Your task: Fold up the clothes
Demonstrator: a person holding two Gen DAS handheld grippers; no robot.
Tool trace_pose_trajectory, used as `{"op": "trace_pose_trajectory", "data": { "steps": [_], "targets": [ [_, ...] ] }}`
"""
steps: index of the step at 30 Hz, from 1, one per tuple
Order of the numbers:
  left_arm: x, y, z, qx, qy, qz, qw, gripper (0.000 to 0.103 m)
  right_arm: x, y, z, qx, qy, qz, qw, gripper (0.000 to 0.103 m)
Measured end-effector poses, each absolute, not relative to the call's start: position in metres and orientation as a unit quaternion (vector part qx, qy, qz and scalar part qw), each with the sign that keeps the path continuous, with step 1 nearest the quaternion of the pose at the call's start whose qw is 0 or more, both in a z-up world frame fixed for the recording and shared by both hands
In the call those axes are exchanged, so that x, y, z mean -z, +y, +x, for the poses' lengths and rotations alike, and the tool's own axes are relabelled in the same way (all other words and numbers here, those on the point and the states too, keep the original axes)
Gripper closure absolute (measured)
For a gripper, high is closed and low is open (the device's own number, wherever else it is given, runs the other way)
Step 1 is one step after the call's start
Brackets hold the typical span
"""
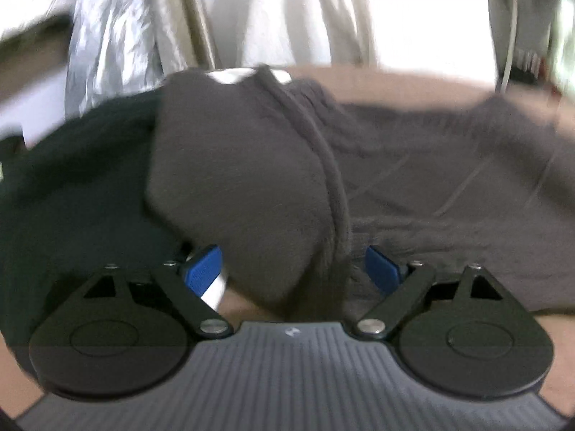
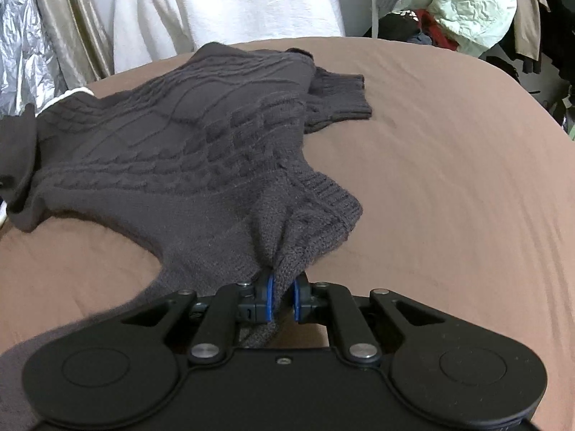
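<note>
While my two tools work one garment from opposite ends, the listing runs left to right.

Item one, left tool (image 1: 294,269): blue pads spread wide, touching nothing. A thick fold of the grey sweater (image 1: 244,186) lies directly ahead of it, and the tip of that fold dips into the gap between the pads without being pinched. A ridged seam runs away from me along the fold, roughly in line with the tool. Further left lies a dark green garment (image 1: 72,186), overlapped by the sweater's edge. This view is blurred.

Item two, sweater body: spread on the brown bed (image 2: 449,161), long axis running from far left toward near right, cable knit uppermost, a cuffed sleeve (image 2: 341,100) poking out at the far side.

Item three, right tool (image 2: 282,303): closed on the sweater's near ribbed corner, knit bunched between the pads and pulled to a peak.

Judgement: the right tool holds one corner, so the left, nearest the thick fold, wants to close on it before any folding over.
</note>
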State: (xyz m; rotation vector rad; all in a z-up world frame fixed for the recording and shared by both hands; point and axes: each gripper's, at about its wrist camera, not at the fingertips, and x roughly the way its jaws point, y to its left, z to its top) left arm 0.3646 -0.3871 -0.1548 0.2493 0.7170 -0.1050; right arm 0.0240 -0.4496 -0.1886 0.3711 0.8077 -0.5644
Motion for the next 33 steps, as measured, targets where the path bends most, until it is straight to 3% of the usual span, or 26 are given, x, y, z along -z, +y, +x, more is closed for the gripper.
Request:
{"op": "trace_pose_trajectory", "data": {
  "steps": [3,5,7,17,23,26,33],
  "targets": [
    [0.172,-0.413,0.39,0.021,0.358,0.179,0.916,0.016,0.184,-0.445,0.028,0.269,0.385,0.158,0.868,0.09],
    [0.177,-0.414,0.404,0.008,0.366,0.172,0.915,0.03,0.183,-0.444,0.029,0.265,0.386,0.154,0.87,0.09],
    [0.175,-0.41,0.41,-0.006,0.367,0.164,0.915,0.087,0.185,-0.444,0.029,0.261,0.388,0.155,0.87,0.09],
    [0.053,-0.335,0.323,-0.065,0.176,0.133,0.973,0.088,0.179,-0.461,0.006,0.236,0.352,0.217,0.879,0.09],
    [0.107,-0.25,0.296,-0.097,0.298,0.077,0.946,0.093,0.181,-0.46,0.008,0.25,0.36,0.222,0.871,0.091],
    [0.115,-0.23,0.274,-0.131,0.293,0.095,0.942,0.096,0.193,-0.458,0.004,0.25,0.365,0.216,0.87,0.091],
    [0.112,-0.227,0.234,-0.011,0.329,-0.011,0.944,0.092,0.183,-0.435,0.012,0.331,0.387,0.137,0.85,0.091]
  ]
}}
